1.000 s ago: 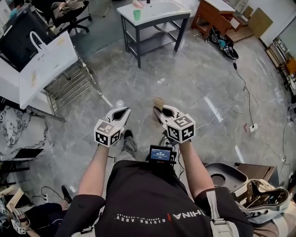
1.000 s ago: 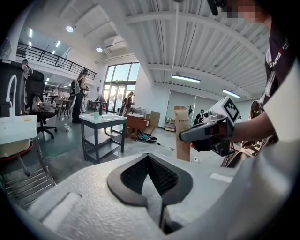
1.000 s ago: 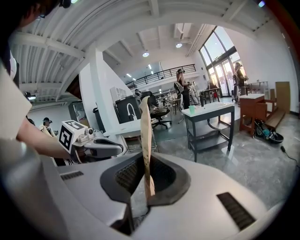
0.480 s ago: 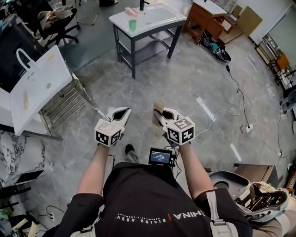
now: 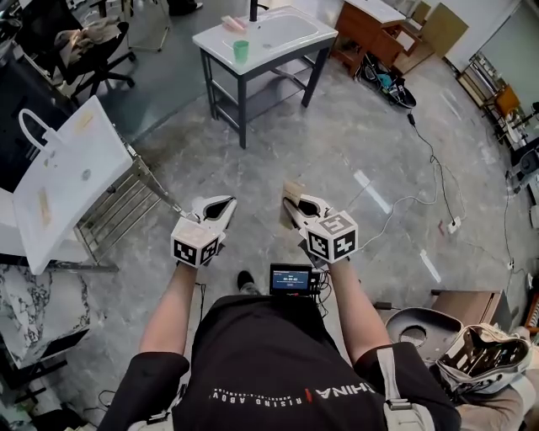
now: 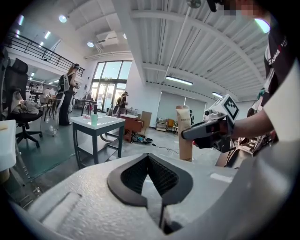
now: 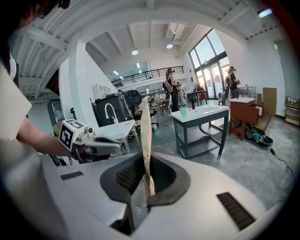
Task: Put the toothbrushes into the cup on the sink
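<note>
The white sink [image 5: 286, 32] stands on a dark frame far ahead on the floor, with a green cup [image 5: 242, 50] on its left part. My right gripper [image 5: 290, 202] is shut on a flat tan cardboard pack [image 5: 291, 192] that stands upright between the pads. The pack [image 7: 146, 136] rises thin-edged from the jaws in the right gripper view, and the sink [image 7: 208, 111] and cup [image 7: 183, 112] lie beyond it. My left gripper [image 5: 221, 203] is held level beside it, shut and empty. The left gripper view shows the pack [image 6: 183, 133] and the sink [image 6: 96, 123].
A white bag [image 5: 63, 181] leans on a wire rack [image 5: 122, 215] at the left. An office chair [image 5: 93, 42] stands at the back left, a wooden cabinet [image 5: 375, 25] right of the sink. Cables [image 5: 438, 194] run over the grey floor at the right. Some people stand far off.
The view has shifted over the floor and the sink sits a little further left and lower. Both grippers keep their pose, and the pack stays in the right one.
</note>
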A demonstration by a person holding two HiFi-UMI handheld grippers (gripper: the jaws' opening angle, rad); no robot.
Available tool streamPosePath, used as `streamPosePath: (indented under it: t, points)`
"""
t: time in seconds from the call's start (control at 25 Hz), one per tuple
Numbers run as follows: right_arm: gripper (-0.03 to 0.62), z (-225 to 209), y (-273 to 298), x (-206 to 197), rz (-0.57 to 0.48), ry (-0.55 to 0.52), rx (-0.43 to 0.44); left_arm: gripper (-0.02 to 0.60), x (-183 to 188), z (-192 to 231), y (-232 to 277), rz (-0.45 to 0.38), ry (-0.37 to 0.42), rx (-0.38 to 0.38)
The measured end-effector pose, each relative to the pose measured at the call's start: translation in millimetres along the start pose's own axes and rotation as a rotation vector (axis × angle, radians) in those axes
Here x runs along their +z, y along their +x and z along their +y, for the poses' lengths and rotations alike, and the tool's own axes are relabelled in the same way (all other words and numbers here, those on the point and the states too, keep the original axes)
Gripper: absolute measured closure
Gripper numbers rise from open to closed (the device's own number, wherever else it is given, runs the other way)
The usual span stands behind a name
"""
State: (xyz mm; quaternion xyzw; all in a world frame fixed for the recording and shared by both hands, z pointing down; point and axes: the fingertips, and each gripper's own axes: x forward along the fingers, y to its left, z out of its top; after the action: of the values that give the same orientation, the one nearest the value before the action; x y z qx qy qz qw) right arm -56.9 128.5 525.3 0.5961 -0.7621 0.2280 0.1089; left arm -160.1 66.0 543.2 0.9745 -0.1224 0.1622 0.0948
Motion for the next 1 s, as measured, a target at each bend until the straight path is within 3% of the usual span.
streamPosePath:
  t: [0.48,1.0]
  points:
    - [0.557,-37.6,44.1,16.7,0.018,0.006,0.026,0.572,3.2,36.4,40.8,0.015,-0.028,0.009]
    - [0.557,-155.7,117.0,84.7,0.028,-0.004,0.117,0.572,59.8,103.9,157.8,0.037,-0.039,0.075]
